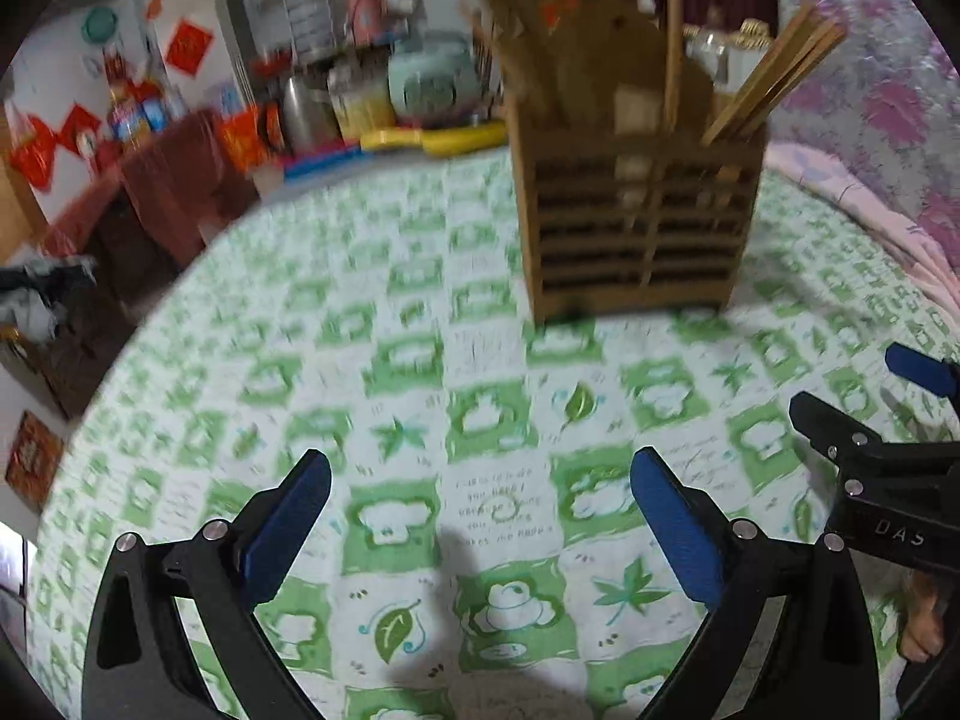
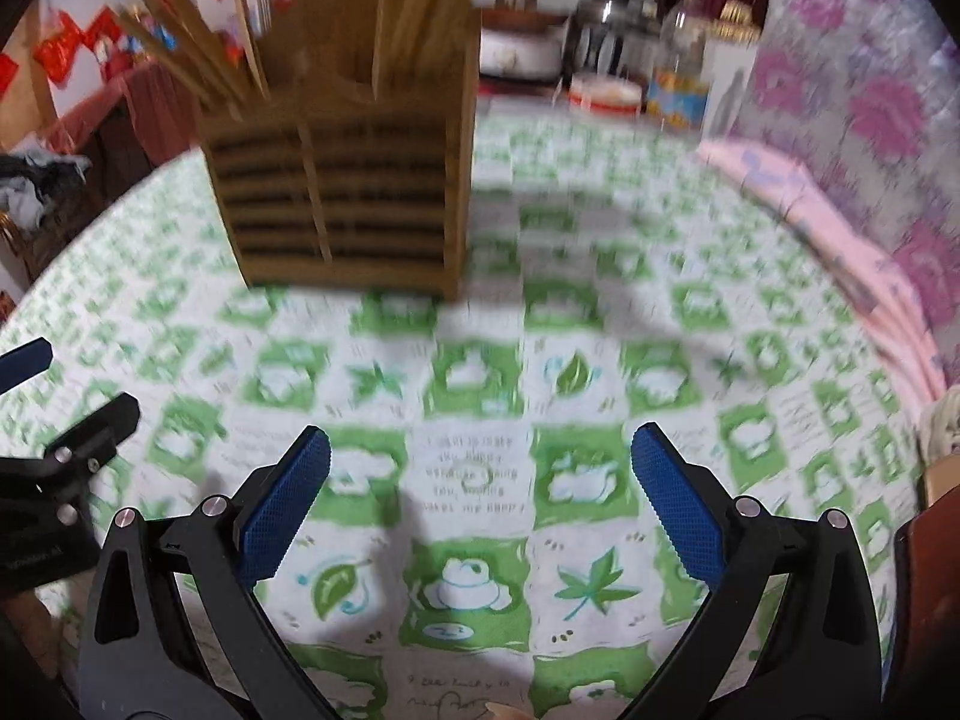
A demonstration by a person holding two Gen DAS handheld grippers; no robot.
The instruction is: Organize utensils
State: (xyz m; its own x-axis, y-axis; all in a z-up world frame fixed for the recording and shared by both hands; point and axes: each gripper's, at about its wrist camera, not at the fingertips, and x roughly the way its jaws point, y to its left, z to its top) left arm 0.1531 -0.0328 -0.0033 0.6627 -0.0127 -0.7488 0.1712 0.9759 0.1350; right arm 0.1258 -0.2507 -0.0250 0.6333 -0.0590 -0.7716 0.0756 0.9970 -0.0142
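A slatted wooden utensil holder (image 1: 636,222) stands on the green-and-white tablecloth (image 1: 420,396), with chopsticks (image 1: 774,84) and other wooden utensils upright in its compartments. In the right wrist view the holder (image 2: 342,186) is at upper left, chopsticks (image 2: 192,60) leaning out of it. My left gripper (image 1: 480,480) is open and empty, low over the cloth, well short of the holder. My right gripper (image 2: 480,462) is open and empty too, beside the left one. Each shows at the edge of the other's view: the right (image 1: 870,408), the left (image 2: 60,390).
Bottles, jars and a yellow tray (image 1: 432,138) crowd the table's far edge. A pink folded cloth (image 2: 828,228) lies along the right side by a floral curtain (image 2: 870,90). A dark red cabinet (image 1: 156,180) stands off the table's left. Both views are blurred.
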